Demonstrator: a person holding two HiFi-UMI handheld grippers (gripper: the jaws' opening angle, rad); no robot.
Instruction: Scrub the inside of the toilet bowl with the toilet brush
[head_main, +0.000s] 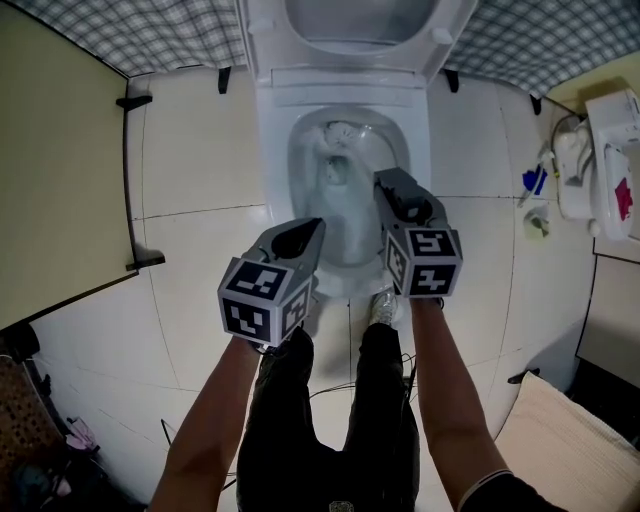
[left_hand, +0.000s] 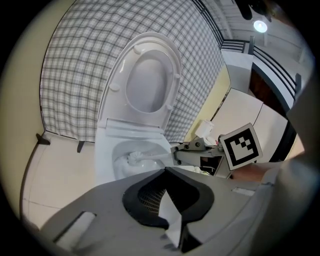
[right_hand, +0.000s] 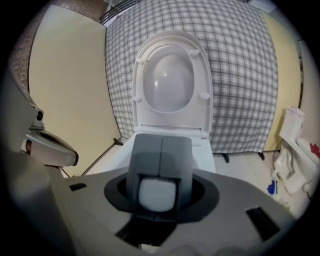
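The white toilet (head_main: 280, 150) stands with its lid (head_main: 360, 25) raised. My right gripper (head_main: 385, 182) hangs over the bowl's right side, shut on the white handle (right_hand: 157, 192) of the toilet brush. The brush's bristled head (head_main: 342, 131) sits inside the bowl near its back wall. The left gripper view shows the brush head (left_hand: 132, 159) down in the bowl, its handle running to the right gripper (left_hand: 192, 151). My left gripper (head_main: 305, 232) hovers over the bowl's front rim, apart from the brush, and its jaws are hidden behind its own body.
A checked wall (head_main: 150, 35) runs behind the toilet. A yellow partition (head_main: 60, 160) is on the left. White fixtures (head_main: 610, 160) and a blue item (head_main: 533, 180) stand on the right. The person's legs (head_main: 330, 420) are close in front, and a beige cushion (head_main: 560, 440) lies at bottom right.
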